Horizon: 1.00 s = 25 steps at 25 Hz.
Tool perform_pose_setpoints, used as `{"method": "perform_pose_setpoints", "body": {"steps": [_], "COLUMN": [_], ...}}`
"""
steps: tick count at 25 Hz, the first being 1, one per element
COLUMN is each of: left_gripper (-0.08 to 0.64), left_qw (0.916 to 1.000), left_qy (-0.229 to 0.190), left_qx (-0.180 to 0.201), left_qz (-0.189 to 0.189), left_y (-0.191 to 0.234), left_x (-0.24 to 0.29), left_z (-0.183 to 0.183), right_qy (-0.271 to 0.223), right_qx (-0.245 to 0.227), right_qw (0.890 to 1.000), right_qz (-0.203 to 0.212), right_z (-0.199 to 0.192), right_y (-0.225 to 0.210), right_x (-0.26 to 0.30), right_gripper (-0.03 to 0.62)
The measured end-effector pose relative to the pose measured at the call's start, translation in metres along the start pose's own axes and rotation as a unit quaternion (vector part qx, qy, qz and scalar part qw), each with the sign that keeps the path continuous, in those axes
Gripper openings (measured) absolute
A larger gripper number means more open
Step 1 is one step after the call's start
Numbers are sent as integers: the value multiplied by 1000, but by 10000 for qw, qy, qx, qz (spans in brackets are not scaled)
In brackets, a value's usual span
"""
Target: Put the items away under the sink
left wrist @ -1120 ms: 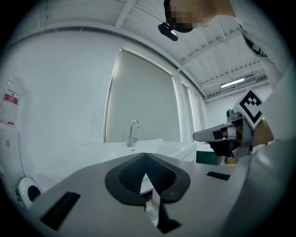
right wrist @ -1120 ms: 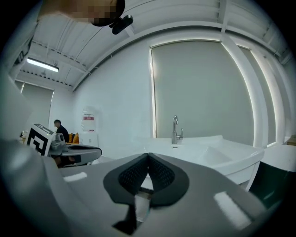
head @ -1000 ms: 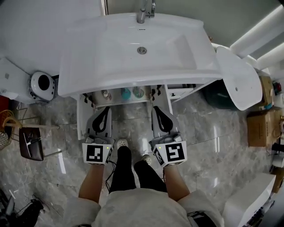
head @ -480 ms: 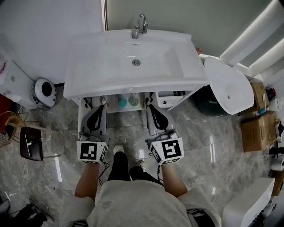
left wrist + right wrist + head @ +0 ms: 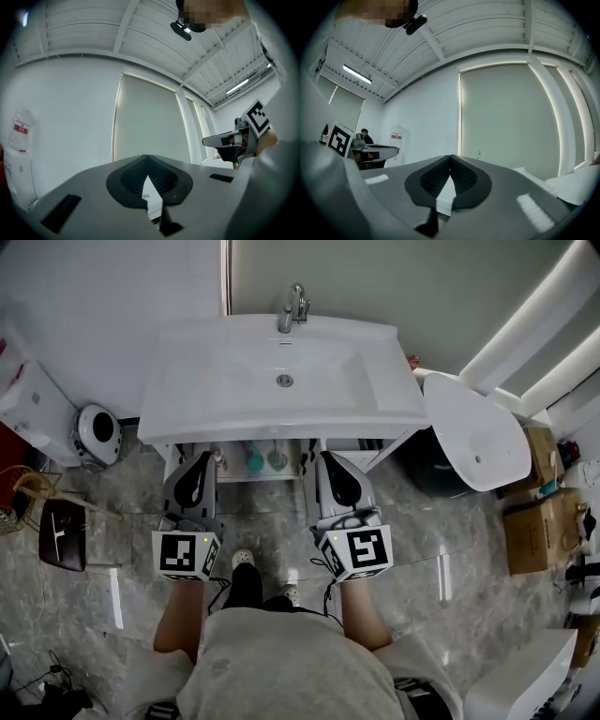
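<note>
A person is standing at a white rectangular ceramic sink (image 5: 234,381), holding a two-jaw tool in each hand. The left gripper (image 5: 199,465) is pointing at the open white cabinet (image 5: 267,475) below the basin. Its ribbed black fingers (image 5: 129,180) are pressing together at the tips, with nothing between them.

Just beyond those fingertips and slightly to their right, a pale bottle (image 5: 218,457) and two teal round-capped bottles (image 5: 253,458) are sitting side by side on the shelf (apparently where the task wants them). The right gripper (image 5: 334,468) is hovering just past the right end of that row. Its fingers (image 5: 433,180) are likewise meeting tip to tip, empty.

The bottles are probably light plastic, stiff enough to pinch but smooth and likely slippery. A grip low on the body, below the cap, looks safest, since a nudge near the top could tip one into its neighbour.

The basin's overhang is covering most of the shelf, so the number of items, their labels and their footing are impossible to make out. Both gripper cameras are tilting up at a white slatted ceiling (image 5: 140,37) and a pale roller blind (image 5: 145,122), showing none of the cabinet. Whether anything is waiting to be stowed is not showing.
</note>
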<state>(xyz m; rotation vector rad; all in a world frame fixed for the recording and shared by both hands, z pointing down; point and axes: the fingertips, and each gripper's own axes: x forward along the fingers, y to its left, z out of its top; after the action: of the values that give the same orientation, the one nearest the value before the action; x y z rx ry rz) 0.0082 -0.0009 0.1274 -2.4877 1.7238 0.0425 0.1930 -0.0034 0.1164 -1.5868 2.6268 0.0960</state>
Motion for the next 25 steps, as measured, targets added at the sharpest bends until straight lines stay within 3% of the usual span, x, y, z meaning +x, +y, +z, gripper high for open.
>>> {"method": "perform_pose_setpoints", "body": {"steps": [10, 25], "left_gripper": [8, 8], "left_qw": [9991, 9985], "left_qy": [-350, -506], "left_qx": [-35, -179], "left_qz": [217, 54], "left_y": [-20, -52], "left_x": [-25, -50], "left_z": [33, 53], "right_qy": [-282, -385], "right_qx": [-9, -38], "right_qw": [9995, 9991], "right_qz": [-115, -173], "right_z": [25, 37], "right_y": [-14, -18], "right_x": [-41, -81], "right_gripper": [9, 9]}}
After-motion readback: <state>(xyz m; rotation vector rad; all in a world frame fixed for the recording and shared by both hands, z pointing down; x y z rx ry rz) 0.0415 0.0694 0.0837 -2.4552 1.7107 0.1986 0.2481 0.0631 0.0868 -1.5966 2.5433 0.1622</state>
